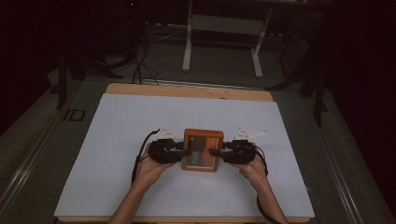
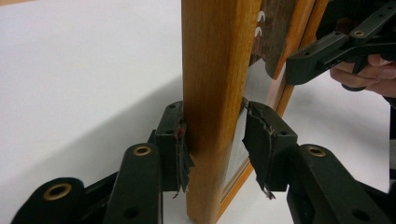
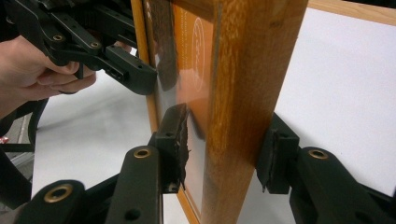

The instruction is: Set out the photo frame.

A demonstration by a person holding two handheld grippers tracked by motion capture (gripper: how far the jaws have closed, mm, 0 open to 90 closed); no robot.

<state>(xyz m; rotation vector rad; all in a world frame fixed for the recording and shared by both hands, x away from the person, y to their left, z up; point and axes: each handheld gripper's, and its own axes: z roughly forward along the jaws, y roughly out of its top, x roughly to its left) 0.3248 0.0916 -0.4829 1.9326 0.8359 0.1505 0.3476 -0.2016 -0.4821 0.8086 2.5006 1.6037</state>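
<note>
A wooden picture frame (image 1: 201, 150) with a glass front lies face up at the middle of the white sheet, between my two grippers. My left gripper (image 1: 187, 152) reaches in from the left. Its pads (image 2: 180, 140) press on the frame's side rail (image 2: 215, 93), one on the back and one at the glass edge. My right gripper (image 1: 214, 152) comes in from the right and straddles the opposite rail (image 3: 243, 116). One of its pads rests on the back, while the other pad (image 3: 180, 135) stands a little off the glass. Each gripper view also shows the other gripper on the far rail.
The white sheet (image 1: 140, 121) covers a wooden table whose bare edge (image 1: 187, 90) shows at the back. Beyond it stand a white metal stand (image 1: 187, 46) and cables (image 1: 140, 70) on a dark floor. Both forearms enter from the bottom edge.
</note>
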